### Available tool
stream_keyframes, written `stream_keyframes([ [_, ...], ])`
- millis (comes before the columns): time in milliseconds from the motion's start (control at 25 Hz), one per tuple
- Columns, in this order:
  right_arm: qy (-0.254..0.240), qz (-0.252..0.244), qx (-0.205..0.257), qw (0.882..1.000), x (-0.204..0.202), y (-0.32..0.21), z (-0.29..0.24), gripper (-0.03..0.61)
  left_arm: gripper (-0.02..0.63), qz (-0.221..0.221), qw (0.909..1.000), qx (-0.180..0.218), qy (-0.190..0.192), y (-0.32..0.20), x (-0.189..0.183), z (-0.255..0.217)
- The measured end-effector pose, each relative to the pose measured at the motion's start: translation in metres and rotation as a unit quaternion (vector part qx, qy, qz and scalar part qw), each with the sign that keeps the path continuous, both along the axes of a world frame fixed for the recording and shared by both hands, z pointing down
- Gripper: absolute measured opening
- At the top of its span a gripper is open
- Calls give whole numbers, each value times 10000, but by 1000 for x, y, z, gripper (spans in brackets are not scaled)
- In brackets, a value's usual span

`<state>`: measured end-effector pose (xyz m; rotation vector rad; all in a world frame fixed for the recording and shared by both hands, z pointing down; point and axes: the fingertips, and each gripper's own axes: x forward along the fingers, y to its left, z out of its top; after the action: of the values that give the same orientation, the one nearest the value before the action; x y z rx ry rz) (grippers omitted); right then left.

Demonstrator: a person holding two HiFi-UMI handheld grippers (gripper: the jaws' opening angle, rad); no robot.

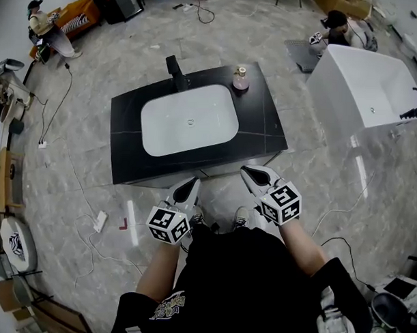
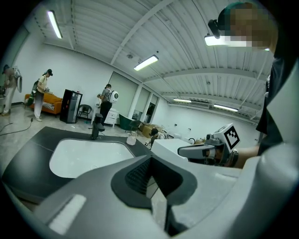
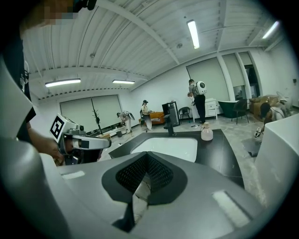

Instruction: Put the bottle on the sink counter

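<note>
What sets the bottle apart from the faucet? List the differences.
1. Colour: the bottle is pale pink with a light cap; the faucet is black.
2. Shape: the bottle is squat and rounded; the faucet is taller and narrow.
3. Place: the bottle stands near the far right corner of the counter; the faucet stands behind the basin.
Shared: both stand upright on the counter's far side.
</note>
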<state>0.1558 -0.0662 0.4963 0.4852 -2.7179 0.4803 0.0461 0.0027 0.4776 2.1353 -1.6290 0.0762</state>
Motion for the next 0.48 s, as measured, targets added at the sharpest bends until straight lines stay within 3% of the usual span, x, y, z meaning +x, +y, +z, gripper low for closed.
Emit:
stream_keyframes([
  [480, 7, -201, -83, 9998, 31, -3, 12, 26, 2, -83, 9999, -127, -15, -1, 40, 12],
])
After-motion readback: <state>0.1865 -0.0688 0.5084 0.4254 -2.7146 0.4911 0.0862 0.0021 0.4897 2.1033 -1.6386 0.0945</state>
